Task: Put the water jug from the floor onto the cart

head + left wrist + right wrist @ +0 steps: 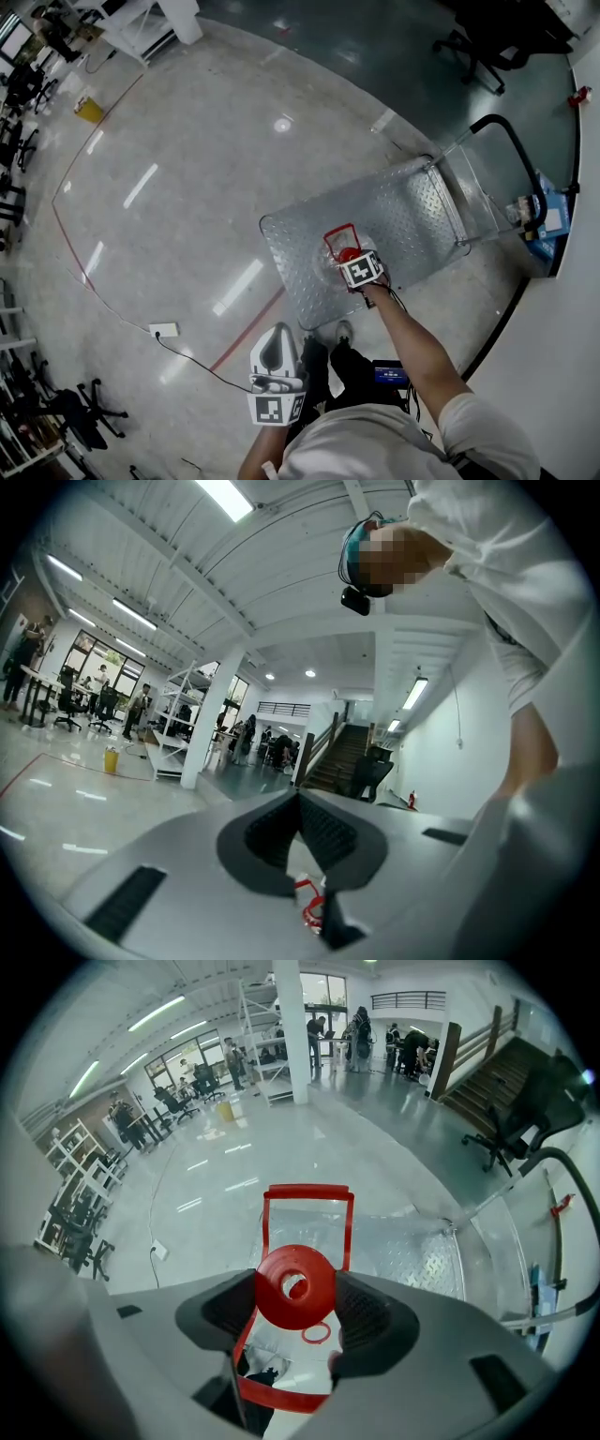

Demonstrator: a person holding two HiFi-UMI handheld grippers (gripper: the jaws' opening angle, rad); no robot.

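The glossy grey floor [187, 187] fills most of the head view, and the metal cart [412, 211] stands right of centre, its black handle toward the upper right. The clear water jug [339, 242] is over the near end of the cart's deck. The right gripper [298, 1309] pinches the jug's red cap [295, 1283] from both sides. At lower centre, the left gripper [300, 799] is pressed together and holds nothing.
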